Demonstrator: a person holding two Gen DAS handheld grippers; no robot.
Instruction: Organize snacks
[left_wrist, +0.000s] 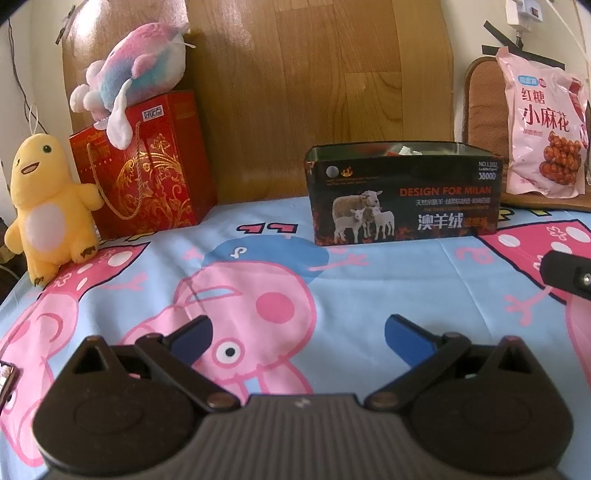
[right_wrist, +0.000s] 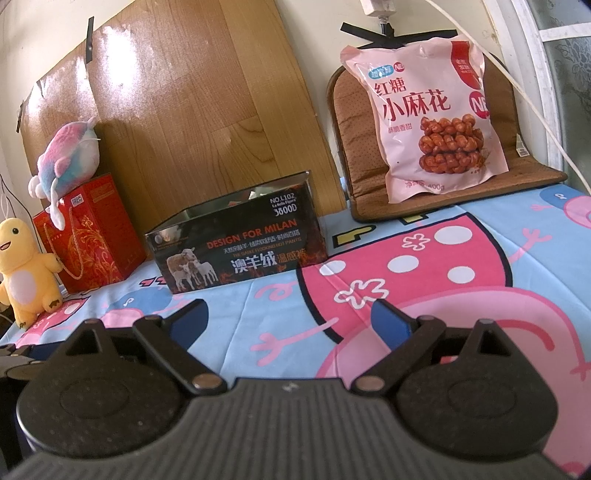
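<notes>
Pink and pale blue cartoon-pig fabric (left_wrist: 155, 266) is covering the flat surface on which everything is sitting. Near the middle of that sheet, toward the back, a dark open-topped tin box (left_wrist: 402, 195) printed with sheep and the words "DESIGN FOR MILAN" is standing upright; something pale is showing just above its rim, too little to tell what. This box is serving as the landmark. Behind it, a glossy wood-grain panel (left_wrist: 314, 92) is leaning against the wall. To the right of the box and farther back, a pink snack bag (right_wrist: 424, 114) pictured with brown twisted pastries is propped upright against a brown cushion (right_wrist: 524, 155), well apart from the box and not inside it. To the left of the box, a red gift bag (left_wrist: 144, 170) with gold patterning and a rope handle is standing, and a pink-and-blue plush animal (left_wrist: 136, 77) is lying on top of it. Farther left again, just beside the gift bag, a yellow plush toy (left_wrist: 48, 206) is sitting upright. In front of the box, the left gripper (left_wrist: 297, 338) is hovering over the sheet with its blue-padded fingers spread wide, grasping nothing. The right gripper (right_wrist: 288, 325) is hovering in front of the box and somewhat to its right, likewise released, its fingers parted and empty.
</notes>
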